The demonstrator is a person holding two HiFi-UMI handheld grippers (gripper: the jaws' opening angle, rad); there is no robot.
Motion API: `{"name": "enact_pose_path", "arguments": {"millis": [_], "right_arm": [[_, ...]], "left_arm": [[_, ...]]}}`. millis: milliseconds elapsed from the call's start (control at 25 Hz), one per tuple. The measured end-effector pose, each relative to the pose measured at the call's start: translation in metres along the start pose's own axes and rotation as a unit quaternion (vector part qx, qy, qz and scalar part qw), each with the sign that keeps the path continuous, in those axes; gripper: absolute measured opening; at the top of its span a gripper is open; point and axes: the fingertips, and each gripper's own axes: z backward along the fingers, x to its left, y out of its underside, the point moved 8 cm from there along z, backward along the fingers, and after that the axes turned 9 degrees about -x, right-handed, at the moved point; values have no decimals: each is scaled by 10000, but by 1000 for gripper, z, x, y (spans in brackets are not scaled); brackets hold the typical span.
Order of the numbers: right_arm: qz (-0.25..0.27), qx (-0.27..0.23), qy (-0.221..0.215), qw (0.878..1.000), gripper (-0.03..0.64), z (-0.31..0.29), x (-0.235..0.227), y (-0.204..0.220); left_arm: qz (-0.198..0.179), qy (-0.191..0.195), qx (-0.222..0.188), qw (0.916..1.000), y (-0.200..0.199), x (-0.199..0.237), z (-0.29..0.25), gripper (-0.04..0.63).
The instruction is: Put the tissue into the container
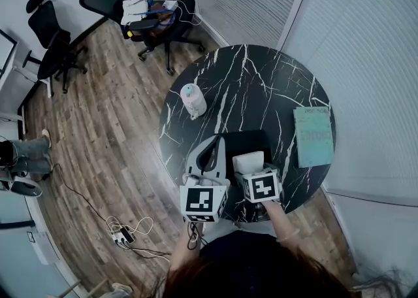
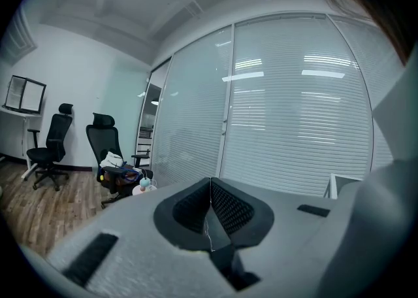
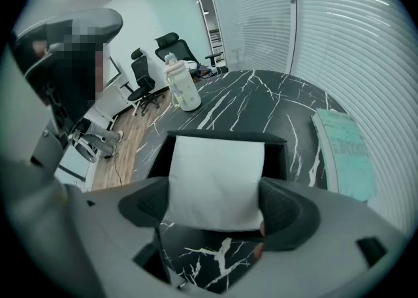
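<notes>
Gripping the white tissue (image 3: 214,182) flat between its jaws, your right gripper (image 3: 215,208) hovers at the near edge of the black container (image 3: 225,137) on the marble table (image 3: 261,94). Your left gripper (image 2: 210,208) is pinched closed on nothing, tilted up toward the window blinds (image 2: 300,107).
</notes>
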Motion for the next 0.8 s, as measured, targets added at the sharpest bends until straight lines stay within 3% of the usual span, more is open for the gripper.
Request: {"name": "enact_pose_path", "arguments": {"millis": [200,800], "right_arm": [[-118,259,7,9996,419,-9,-4,3],[-223,424,103,9988,417,-27,-10,-2]], "left_arm": [[6,-1,44,10000,2,2,-1,29],[69,-49,113,9999,8,11,-7,29]]}}
